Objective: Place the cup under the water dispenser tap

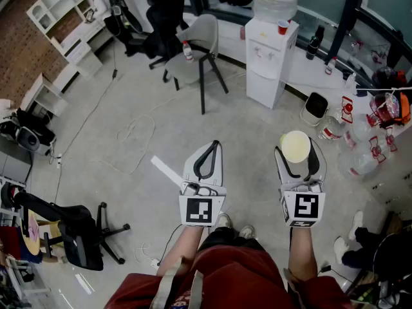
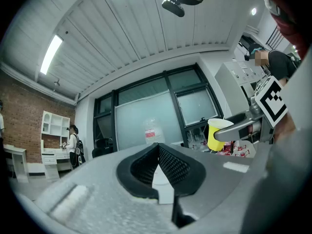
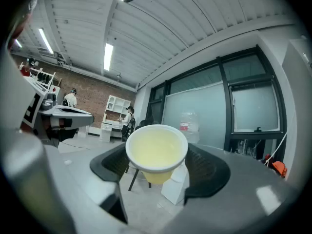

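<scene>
While I stand on the grey floor (image 1: pixel 244 127), right claw (image 1: pixel 297 149): clamped round the pale yellow paper cup (image 3: pixel 157 150), upright.
Left claw (image 1: pixel 212 147): pinched together, empty.
White water dispenser (image 1: pixel 270 60): far ahead, apart from my cup.

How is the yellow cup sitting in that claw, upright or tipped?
Upright. The yellow cup shows its round open mouth to the head view, and the right claw grips its sides.

Bright ceiling strip lights (image 2: pixel 51 54), fisheye-warped edges, blurred foregrounds
</scene>
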Motion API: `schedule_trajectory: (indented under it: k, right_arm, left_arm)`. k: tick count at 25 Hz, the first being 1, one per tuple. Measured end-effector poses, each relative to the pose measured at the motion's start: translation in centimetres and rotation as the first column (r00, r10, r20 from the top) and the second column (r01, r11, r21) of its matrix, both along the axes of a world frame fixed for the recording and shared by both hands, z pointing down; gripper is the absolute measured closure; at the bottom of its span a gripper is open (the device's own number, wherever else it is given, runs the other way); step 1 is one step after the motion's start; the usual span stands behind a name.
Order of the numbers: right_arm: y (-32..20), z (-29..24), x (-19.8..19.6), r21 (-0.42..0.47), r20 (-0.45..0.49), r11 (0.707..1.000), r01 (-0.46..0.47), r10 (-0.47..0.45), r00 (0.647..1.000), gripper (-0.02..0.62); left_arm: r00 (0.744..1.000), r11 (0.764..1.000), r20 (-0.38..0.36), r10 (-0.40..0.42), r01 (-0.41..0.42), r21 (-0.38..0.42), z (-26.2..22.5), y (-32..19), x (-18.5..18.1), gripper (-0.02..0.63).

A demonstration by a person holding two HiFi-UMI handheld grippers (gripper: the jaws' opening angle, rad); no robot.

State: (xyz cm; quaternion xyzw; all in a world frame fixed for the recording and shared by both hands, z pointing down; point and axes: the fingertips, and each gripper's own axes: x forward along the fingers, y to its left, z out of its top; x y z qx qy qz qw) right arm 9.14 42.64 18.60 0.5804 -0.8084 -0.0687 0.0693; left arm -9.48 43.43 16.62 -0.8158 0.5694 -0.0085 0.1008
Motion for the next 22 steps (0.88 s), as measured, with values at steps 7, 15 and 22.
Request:
schedule_trajectory:
  k: [7,15,22]
  right_arm:
    - [1.9,0.2,0.9,-0.011,0.004,1.000,0.011,-0.011,1.000,0.245]
    - [2.8,0.4,1.3,-0.010,0.025,0.999,0.043,-0.043,0.999,0.242]
    - [0.9,0.6,1.3,0.010,0.028,0.999,0.053,-0.053,0.998,0.241]
  left_arm:
    - [1.000,1.000,-0.017,0.010,-0.010,-0.004,-0.2,1.9,1.3,0.609]
    - [1.000,1.000,-0.027,-0.007,0.008,0.013,-0.5,2.8,2.0,0.609]
    - [1.000,1.000,-0.025,-0.009,0.009,0.008,0.2,0.7,2.0,0.609]
